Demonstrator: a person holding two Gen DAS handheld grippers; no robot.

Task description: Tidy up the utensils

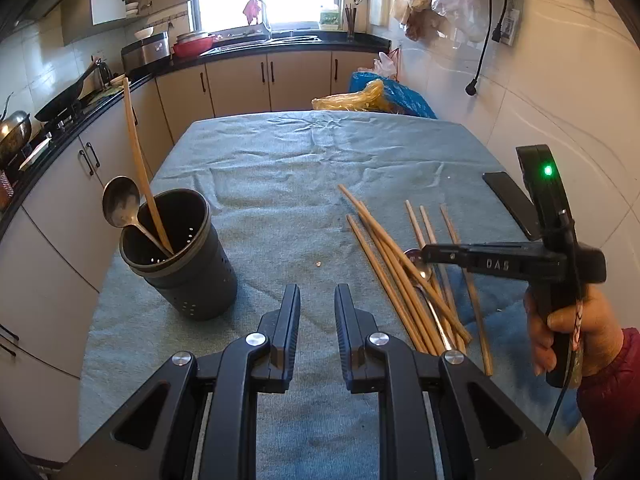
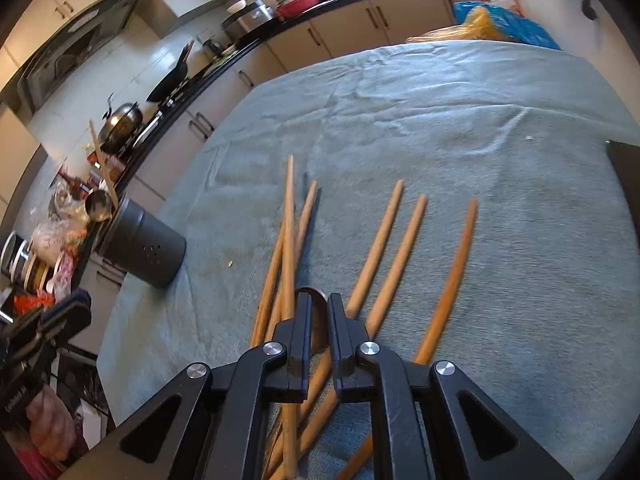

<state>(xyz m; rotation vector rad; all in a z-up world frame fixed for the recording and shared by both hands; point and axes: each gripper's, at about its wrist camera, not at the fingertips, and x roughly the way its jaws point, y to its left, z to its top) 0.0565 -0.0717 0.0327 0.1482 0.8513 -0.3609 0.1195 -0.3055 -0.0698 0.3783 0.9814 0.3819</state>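
The holder (image 1: 180, 256) near the table's left edge has one spoon (image 1: 120, 202) and one chopstick (image 1: 140, 168); the other chopsticks (image 2: 376, 248) and a spoon (image 1: 420, 266) lie scattered to its right. The right gripper (image 2: 319, 304) is slightly parted over that spoon, probably not touching it. The left gripper (image 1: 317, 296) hovers open and empty. The cloth (image 1: 280, 152) beyond is bare.

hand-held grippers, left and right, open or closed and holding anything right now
Left hand-held gripper: open, empty, above the cloth.
Right hand-held gripper: open, nothing gripped, jaws astride the spoon among the chopsticks.
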